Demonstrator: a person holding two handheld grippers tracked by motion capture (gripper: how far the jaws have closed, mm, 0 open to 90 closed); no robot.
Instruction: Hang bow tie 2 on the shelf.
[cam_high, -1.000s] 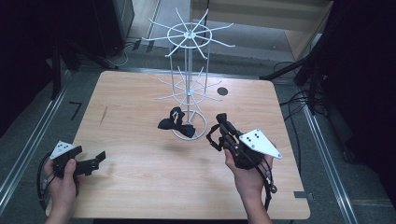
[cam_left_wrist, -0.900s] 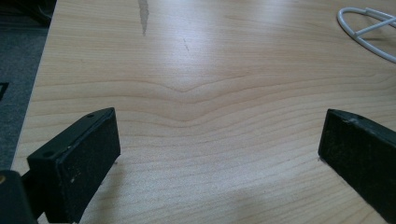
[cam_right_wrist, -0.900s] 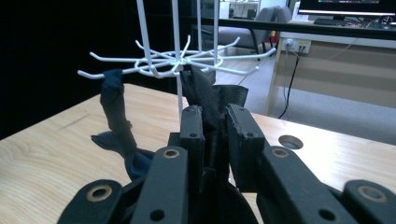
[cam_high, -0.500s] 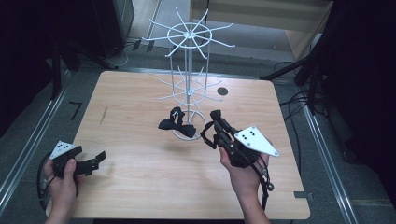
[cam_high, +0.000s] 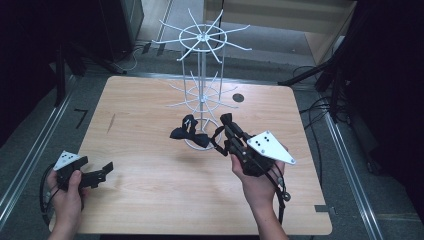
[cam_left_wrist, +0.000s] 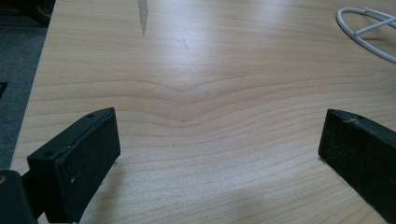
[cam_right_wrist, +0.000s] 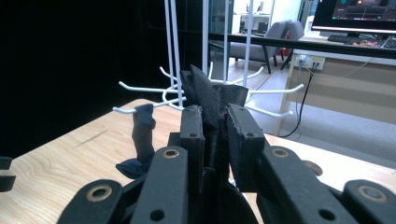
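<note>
Clamping black cloth (cam_right_wrist: 212, 100) upright in right tool (cam_right_wrist: 215, 135), left tool (cam_left_wrist: 215, 154) wide open, empty.

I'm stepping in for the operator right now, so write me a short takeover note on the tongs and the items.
Right tongs: shut on a black cloth piece, raised near the white wire rack.
Left tongs: open, nothing between them, low at the table's near left.
Another black cloth piece lies at the rack's base.
Done: one piece picked up.
Left, probably: hang it on a hook, then the second piece.
</note>
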